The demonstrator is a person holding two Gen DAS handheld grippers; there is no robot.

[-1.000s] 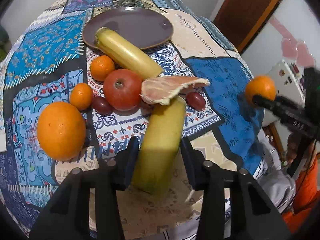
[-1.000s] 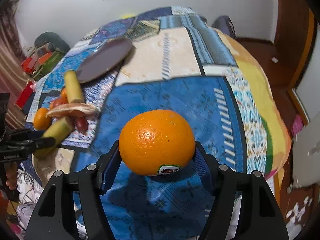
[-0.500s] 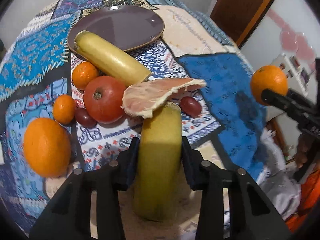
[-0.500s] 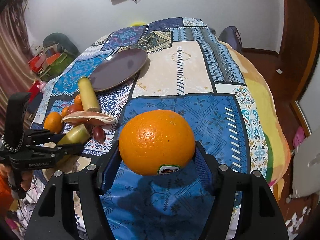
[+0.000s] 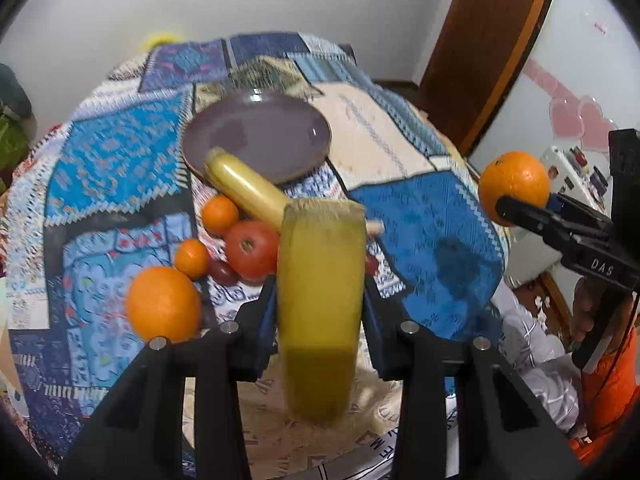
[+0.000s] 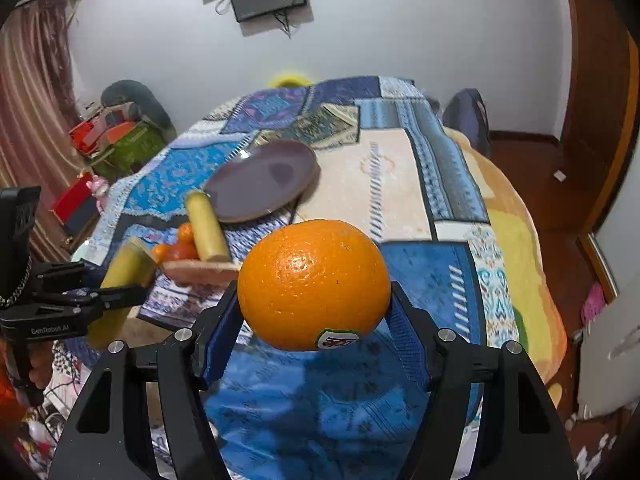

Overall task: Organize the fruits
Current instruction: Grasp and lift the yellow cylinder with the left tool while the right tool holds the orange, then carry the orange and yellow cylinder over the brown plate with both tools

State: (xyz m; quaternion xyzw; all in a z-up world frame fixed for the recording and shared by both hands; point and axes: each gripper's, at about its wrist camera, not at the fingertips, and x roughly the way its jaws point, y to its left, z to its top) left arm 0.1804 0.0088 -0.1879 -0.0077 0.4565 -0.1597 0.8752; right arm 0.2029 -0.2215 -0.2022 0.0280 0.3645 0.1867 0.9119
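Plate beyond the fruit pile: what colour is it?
The plate is a plain dull purple-grey, seen best from the right wrist.

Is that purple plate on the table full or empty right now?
Empty. The purple plate shows only bare glaze in both views; one yellow fruit piece leans its tip over the near rim, and the other fruit sits on the cloth.

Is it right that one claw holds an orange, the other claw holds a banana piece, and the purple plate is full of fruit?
Not quite. In the right wrist view the purple plate has no fruit on it. The rest is right: the right claw holds the orange, the left claw the banana piece.
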